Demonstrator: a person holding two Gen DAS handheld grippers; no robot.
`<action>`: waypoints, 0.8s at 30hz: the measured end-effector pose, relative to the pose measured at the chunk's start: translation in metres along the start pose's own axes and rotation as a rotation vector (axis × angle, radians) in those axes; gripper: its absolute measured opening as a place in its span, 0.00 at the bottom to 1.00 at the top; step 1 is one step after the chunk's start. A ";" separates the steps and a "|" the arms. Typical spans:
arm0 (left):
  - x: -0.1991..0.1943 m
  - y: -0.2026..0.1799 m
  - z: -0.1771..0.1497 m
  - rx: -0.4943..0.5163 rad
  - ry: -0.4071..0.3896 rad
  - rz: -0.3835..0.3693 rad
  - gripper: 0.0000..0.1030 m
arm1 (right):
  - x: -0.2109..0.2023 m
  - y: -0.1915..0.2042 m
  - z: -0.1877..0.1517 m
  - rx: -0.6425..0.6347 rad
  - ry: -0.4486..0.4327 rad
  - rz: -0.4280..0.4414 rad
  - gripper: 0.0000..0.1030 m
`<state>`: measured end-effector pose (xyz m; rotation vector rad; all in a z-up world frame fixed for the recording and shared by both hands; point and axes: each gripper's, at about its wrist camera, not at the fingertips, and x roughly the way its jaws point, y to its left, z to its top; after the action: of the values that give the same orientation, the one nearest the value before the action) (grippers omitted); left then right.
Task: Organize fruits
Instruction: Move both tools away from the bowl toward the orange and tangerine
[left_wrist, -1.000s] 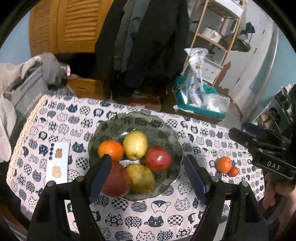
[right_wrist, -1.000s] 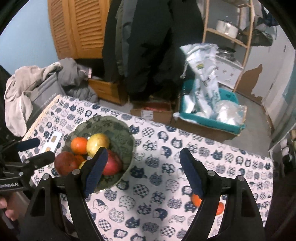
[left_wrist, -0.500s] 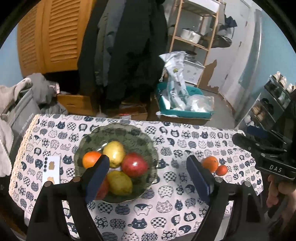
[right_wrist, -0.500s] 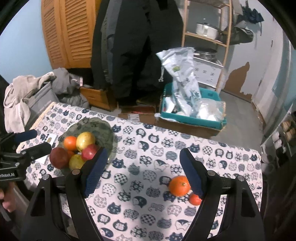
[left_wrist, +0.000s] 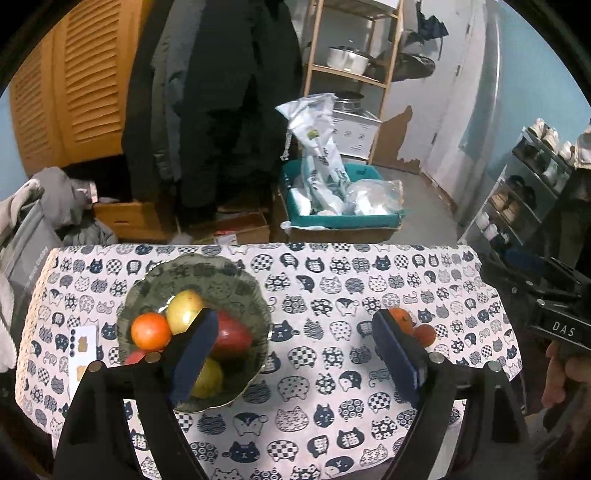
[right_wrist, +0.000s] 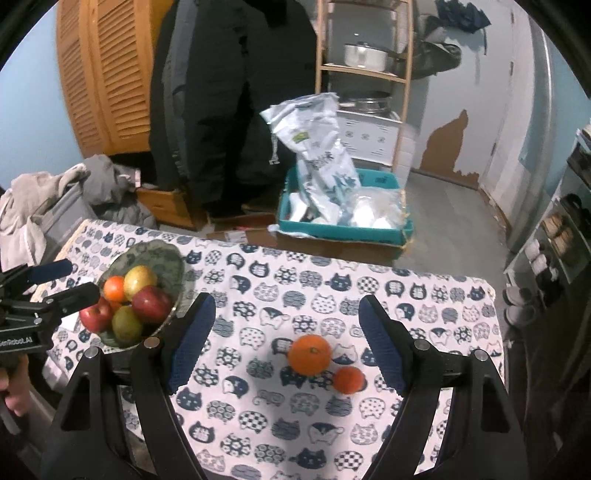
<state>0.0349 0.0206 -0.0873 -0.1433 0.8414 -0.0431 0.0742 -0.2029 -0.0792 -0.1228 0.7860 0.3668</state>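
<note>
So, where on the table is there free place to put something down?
Free cloth lies between the bowl and the two oranges, also along the near edge. The bowl itself is crowded with fruit, and a white card fills the strip left of it.

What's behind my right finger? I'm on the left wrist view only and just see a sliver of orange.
Observer: The right wrist view shows two loose fruits on the tablecloth: a large orange with a smaller one beside it.
Operator: Is the right gripper holding either?
Observer: No. The right gripper is open; both lie between its fingers, untouched.
Operator: Bowl contents? It's partly blocked here.
Observer: The bowl holds two red apples, two yellow-green fruits and one orange fruit.
</note>
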 end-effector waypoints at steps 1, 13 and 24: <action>0.001 -0.004 0.001 0.006 0.001 -0.002 0.84 | 0.000 -0.005 -0.002 0.005 0.001 -0.006 0.78; 0.024 -0.049 0.003 0.074 0.032 -0.017 0.84 | -0.001 -0.052 -0.020 0.075 0.015 -0.048 0.78; 0.073 -0.079 -0.006 0.122 0.119 -0.018 0.84 | 0.034 -0.082 -0.046 0.121 0.114 -0.084 0.78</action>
<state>0.0801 -0.0652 -0.1340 -0.0343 0.9533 -0.1207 0.0956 -0.2814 -0.1376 -0.0638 0.9103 0.2331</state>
